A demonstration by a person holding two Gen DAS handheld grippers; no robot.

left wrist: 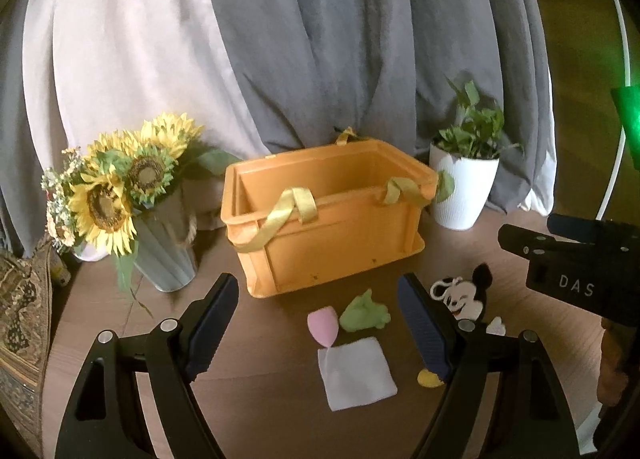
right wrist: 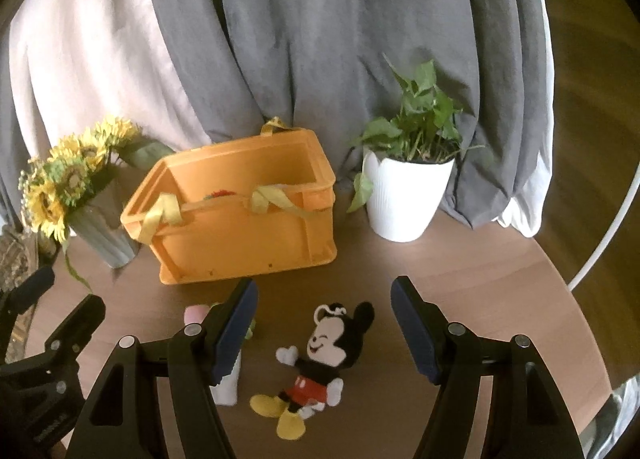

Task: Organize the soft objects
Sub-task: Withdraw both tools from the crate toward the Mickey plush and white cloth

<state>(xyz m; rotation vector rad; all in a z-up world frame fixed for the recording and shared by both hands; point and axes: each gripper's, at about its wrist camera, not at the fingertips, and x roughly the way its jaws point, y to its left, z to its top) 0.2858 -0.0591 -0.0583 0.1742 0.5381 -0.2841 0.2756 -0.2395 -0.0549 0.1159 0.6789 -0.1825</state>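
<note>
Orange crate [left wrist: 336, 227], four soft toys before it.

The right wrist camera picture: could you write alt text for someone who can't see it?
An open black claw hovers over a Mickey Mouse plush lying on a round wooden table. Behind it stands an orange crate with yellow ribbon handles, between a vase of sunflowers and a potted plant, against grey and white curtains.

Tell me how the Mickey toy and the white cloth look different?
The Mickey toy is puffy with arms and legs; the white cloth is a flat square. Mickey is black, red and yellow; the cloth is plain white. Both lie on the table before the orange box.
</note>
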